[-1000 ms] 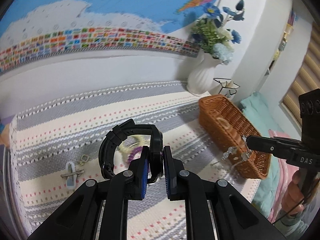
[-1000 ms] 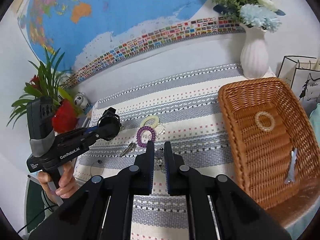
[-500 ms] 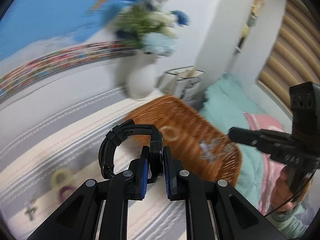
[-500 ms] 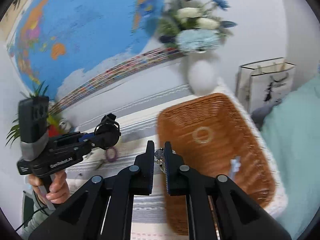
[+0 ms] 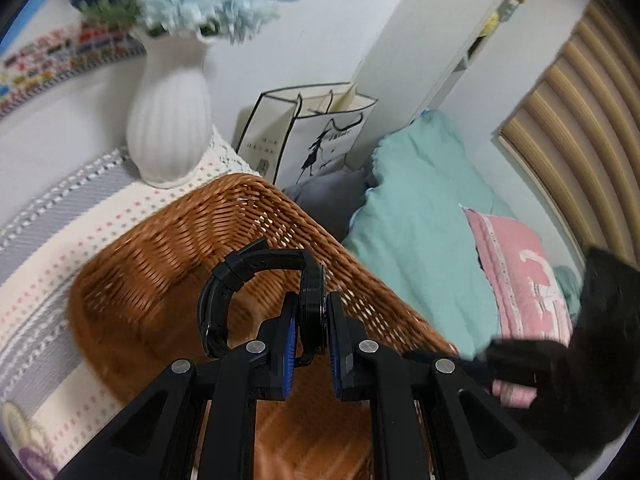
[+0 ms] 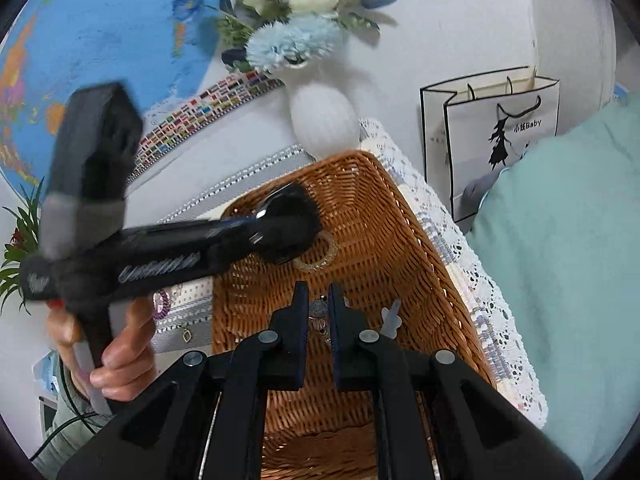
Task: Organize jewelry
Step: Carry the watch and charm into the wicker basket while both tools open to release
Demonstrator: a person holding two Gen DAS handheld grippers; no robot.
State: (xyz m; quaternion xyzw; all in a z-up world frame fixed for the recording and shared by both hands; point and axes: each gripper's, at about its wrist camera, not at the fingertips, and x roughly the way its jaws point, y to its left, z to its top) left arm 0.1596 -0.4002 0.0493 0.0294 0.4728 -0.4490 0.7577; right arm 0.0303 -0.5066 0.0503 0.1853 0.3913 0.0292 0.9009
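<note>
My left gripper (image 5: 312,320) is shut on a black watch (image 5: 256,280) and holds it above the brown wicker basket (image 5: 168,248). In the right wrist view the left gripper (image 6: 288,228) reaches over the basket (image 6: 384,216) from the left, blurred. My right gripper (image 6: 319,304) is shut on a clear beaded bracelet (image 6: 320,312) and hangs it over the basket's middle. A clear ring (image 6: 320,256) and a pale hair clip (image 6: 390,318) lie inside the basket.
A white vase (image 6: 324,120) with blue flowers stands behind the basket. A purple coil hair tie (image 6: 162,302) and a small earring (image 6: 187,334) lie on the striped cloth (image 6: 188,308) to the left. A paper bag (image 6: 488,128) and teal bedding (image 6: 560,240) are on the right.
Both grippers have swung right from the striped cloth to over the basket, each carrying its item. The left gripper now sits close to the right one above the basket.
</note>
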